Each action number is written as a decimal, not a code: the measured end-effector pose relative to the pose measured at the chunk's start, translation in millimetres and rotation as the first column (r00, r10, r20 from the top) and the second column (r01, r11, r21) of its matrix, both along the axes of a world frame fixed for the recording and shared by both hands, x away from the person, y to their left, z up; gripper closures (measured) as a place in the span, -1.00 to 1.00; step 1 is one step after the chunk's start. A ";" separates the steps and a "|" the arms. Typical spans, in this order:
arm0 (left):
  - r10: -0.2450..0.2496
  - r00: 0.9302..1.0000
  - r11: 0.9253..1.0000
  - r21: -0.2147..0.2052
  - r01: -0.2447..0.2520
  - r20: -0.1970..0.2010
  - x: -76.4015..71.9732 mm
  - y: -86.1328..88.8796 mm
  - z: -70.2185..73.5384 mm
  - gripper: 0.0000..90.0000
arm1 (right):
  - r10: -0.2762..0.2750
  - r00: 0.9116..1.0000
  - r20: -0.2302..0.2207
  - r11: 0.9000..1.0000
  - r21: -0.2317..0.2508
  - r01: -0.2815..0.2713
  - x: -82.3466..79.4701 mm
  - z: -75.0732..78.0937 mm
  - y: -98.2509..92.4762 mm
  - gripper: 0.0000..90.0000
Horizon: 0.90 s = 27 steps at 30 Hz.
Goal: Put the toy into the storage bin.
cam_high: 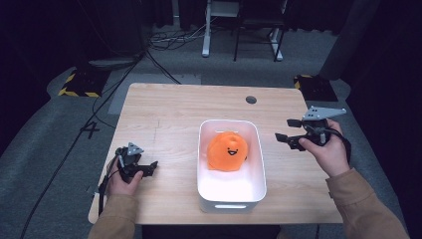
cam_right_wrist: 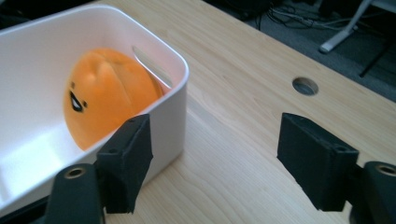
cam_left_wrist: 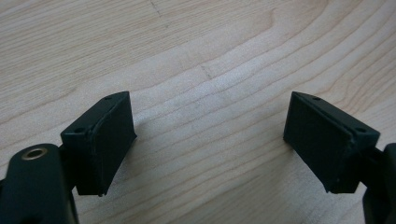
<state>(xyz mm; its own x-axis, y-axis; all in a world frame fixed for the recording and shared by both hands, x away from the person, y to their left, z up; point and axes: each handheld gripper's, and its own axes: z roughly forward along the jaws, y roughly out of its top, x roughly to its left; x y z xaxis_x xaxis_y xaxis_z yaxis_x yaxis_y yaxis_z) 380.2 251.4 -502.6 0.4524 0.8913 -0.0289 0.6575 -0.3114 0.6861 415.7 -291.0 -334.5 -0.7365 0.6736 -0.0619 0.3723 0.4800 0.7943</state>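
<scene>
The orange plush toy [cam_high: 228, 151] lies inside the white bin [cam_high: 206, 149], in the half of the bin farther from the person. It is round and soft, with a small black face of two dot eyes and an open smile turned toward the person in the high view. In the right gripper view the same plush toy [cam_right_wrist: 109, 95] sits against the bin's far end wall, face tilted sideways, and the bin's rounded corner [cam_right_wrist: 180, 79] stands just beside the near jaw. No brand, label or writing can be read on the toy or the bin.

The bin stands lengthwise on the wooden table [cam_high: 164, 114], slightly to the right of the middle. A round cable hole [cam_high: 251, 99] lies in the tabletop at about one o'clock from the bin.

The right gripper [cam_high: 288, 130] is at about three o'clock from the toy, outside the bin and off its right wall, raised above the table. The hand grips it from behind with the wrist bent inward, jaws pointing left toward the bin; they stand wide apart with nothing between them.

The left gripper [cam_high: 149, 167] is at about nine o'clock from the bin, well apart from it, low over the tabletop in the left hand. Its jaws are spread wide and empty, bare wood between them.
</scene>
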 end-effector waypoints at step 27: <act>-0.001 1.000 1.000 0.000 0.001 0.000 0.0 0.0 0.0 -0.63 | -0.093 0.990 -0.102 0.996 -0.024 0.091 4.5 -78.3 -53.3 -0.52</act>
